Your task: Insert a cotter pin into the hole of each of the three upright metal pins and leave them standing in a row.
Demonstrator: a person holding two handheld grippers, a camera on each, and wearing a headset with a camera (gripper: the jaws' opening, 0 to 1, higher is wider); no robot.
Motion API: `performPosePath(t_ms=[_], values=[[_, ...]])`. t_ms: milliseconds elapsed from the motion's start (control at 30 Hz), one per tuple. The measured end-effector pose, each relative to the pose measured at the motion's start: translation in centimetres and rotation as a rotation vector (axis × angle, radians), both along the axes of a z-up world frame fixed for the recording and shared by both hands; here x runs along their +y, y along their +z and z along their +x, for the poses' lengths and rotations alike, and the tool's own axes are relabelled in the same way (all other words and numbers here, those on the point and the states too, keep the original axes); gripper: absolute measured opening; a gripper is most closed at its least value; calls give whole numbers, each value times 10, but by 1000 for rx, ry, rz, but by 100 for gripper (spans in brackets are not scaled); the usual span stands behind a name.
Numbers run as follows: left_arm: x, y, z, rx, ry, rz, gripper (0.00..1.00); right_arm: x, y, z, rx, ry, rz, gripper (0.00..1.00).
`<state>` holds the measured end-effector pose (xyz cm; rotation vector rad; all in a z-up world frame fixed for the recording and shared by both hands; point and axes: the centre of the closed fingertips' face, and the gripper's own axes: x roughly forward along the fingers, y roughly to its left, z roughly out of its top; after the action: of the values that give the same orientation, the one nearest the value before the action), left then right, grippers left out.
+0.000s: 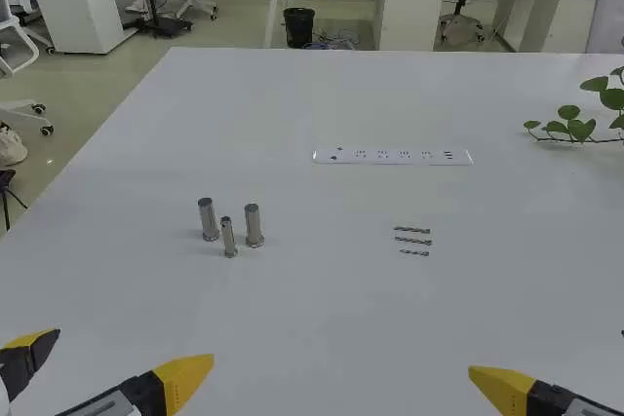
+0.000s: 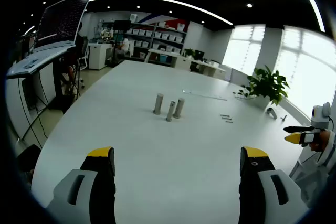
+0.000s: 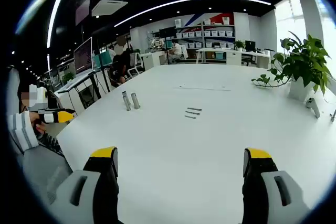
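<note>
- At the near edge of the white counter [image 1: 322,338] I've got both tools, one per side, well apart from each other & from the work.
- Left tool [image 2: 177,153]: open, jaws spread wide, yellow tips over bare counter. In the head view it sits bottom left.
- Right tool [image 3: 180,155]: open too, jaws wide. In the head view a yellow tip pokes in at bottom right.
- Three metal pins [image 1: 228,237] stand upright left of centre, mid-counter, in a tight cluster. The L & R ones are a bit farther, the middle one a bit nearer me, so not a straight row. Can't tell if any touch.
- Three cotter pins [image 1: 412,241] lie flat on the counter right of the metal pins, well apart from them. They're parallel, one behind the other near-to-far, just beside each other.
- Power strip [image 1: 392,156] lies flat farther back, beyond the cotter pins, long side running L-R.
- Plant [image 1: 585,119]: leaves reach in at the far right.
- Left gripper view: metal pins ahead near centre, cotter pins to their right, right tool at the right side.
- Right gripper view: left tool at the left side, next to a striped sleeve.
</note>
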<state>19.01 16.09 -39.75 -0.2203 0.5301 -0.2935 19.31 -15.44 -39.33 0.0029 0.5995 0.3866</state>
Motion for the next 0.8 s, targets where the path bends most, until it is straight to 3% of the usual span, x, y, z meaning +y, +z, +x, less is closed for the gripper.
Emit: performPosePath(t_ms=[333,800], values=[[2,1,-4,0,-2,7,97,-2,0,-7,12,17,-22,97],[2,4,-9,-4,-22,19,97,-4,9,-13,-10,5,-19,96]])
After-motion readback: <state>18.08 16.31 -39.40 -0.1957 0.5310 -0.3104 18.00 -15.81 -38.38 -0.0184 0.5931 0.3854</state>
